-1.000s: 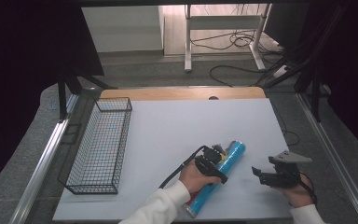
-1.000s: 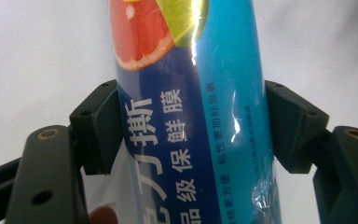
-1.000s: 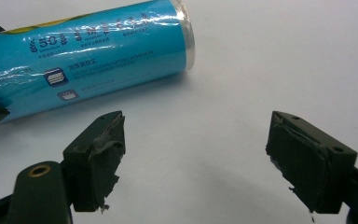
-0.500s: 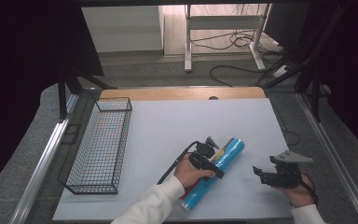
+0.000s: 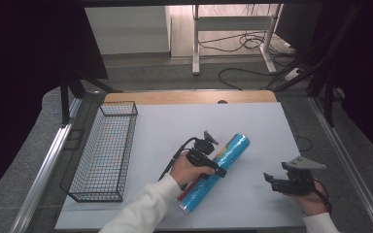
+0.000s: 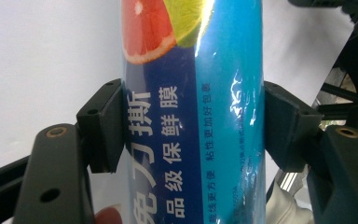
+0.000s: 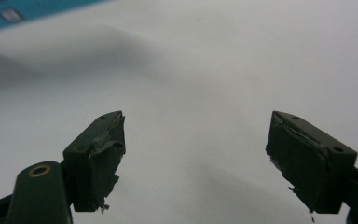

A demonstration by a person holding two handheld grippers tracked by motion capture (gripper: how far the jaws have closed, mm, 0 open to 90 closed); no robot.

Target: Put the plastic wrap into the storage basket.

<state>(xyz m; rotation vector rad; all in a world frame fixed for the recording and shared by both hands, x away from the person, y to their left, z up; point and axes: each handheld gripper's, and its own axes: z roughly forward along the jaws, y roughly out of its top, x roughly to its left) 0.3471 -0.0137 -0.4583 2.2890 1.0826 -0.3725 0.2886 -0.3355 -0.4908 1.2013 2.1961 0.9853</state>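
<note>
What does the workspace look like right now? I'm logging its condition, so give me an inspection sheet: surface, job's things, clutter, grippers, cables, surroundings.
Surface: white table, with a wooden strip along its far edge.
Job's things: blue cling-film tube lying diagonally near the front; black wire basket at the left, nothing seen inside.
Clutter: nothing seen.
Grippers: left gripper has its pads against both sides of the tube; right gripper is open over bare table, holding nothing.
Cables: black cable trailing from the left gripper; more cables on the floor beyond the table.
Surroundings: white stand legs behind the table, dark areas at both sides.
</note>
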